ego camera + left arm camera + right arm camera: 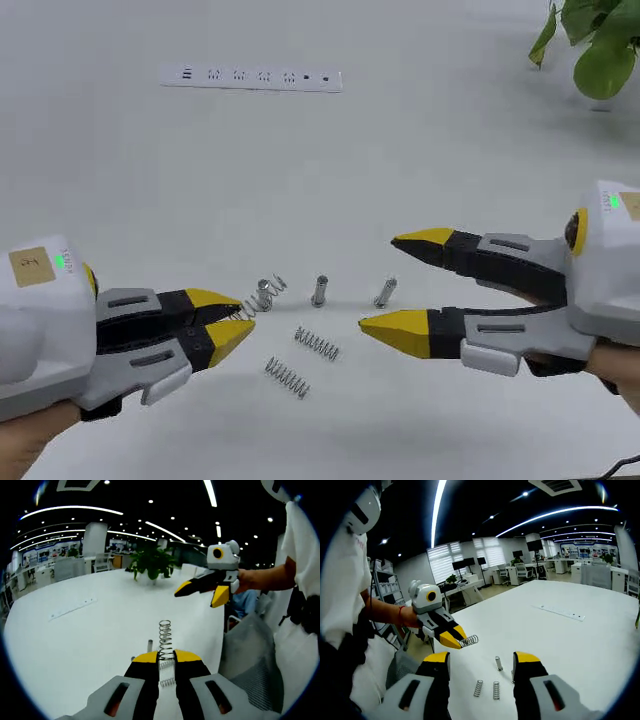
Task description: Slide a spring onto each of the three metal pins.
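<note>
Spring [276, 288] is pinched in my left claw [245, 312], hovering near the middle pin [320, 290] above the desk [300, 180]; my right claw [378, 281] gapes empty. Left gripper view: I hold only its lower coils, so it may buckle or shoot out. Right gripper view: a loose spring [478, 688] could get knocked.
</note>
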A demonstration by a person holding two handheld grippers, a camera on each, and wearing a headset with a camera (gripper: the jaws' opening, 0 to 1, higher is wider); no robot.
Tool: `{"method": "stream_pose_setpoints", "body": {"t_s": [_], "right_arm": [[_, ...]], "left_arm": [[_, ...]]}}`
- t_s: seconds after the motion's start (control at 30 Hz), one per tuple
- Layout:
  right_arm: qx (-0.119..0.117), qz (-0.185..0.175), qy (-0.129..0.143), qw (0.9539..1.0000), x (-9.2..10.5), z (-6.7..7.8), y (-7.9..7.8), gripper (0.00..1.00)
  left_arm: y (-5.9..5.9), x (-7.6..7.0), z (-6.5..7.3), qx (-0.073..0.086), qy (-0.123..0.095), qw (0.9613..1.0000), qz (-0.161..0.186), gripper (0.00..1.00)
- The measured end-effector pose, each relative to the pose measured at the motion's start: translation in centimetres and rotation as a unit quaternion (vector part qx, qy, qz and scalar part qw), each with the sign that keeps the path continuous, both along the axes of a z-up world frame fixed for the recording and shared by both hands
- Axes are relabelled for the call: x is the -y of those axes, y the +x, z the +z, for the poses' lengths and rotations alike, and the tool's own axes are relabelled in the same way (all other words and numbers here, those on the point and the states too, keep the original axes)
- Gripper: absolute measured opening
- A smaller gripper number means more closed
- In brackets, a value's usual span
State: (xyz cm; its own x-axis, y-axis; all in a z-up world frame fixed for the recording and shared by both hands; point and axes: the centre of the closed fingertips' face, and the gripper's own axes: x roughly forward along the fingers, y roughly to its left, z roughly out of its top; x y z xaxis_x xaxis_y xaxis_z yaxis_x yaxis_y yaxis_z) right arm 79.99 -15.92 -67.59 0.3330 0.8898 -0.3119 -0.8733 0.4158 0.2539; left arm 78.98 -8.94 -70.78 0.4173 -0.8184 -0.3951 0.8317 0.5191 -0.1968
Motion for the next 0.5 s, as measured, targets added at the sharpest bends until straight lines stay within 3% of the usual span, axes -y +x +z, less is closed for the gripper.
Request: {"method": "stream_pose_setpoints", "body": {"t_s": [0.07,0.2,0.3,0.4,0.5], "right_arm": [[-0.009,-0.003,0.016,0.9998,-0.7,0.3,0.1,0.49],[-0.023,-0.010,0.045,0.9987,-1.9,0.8,0.2,0.43],[-0.037,-0.019,0.060,0.9973,-2.4,0.8,0.5,0.38],[-0.065,-0.036,0.097,0.9925,-2.6,1.4,0.7,0.33],[-0.079,-0.044,0.125,0.9880,-2.7,2.0,0.9,0.30]], "left_arm": [[0.0,0.7,1.0,0.012,-0.020,0.9997,-0.005,0.10],[0.0,1.5,1.9,0.019,-0.040,0.9990,-0.009,0.10],[0.0,2.3,2.9,0.026,-0.071,0.9971,-0.014,0.10],[0.0,2.7,3.5,0.029,-0.087,0.9957,-0.016,0.10],[0.0,3.1,3.6,0.031,-0.089,0.9954,-0.020,0.10]]}}
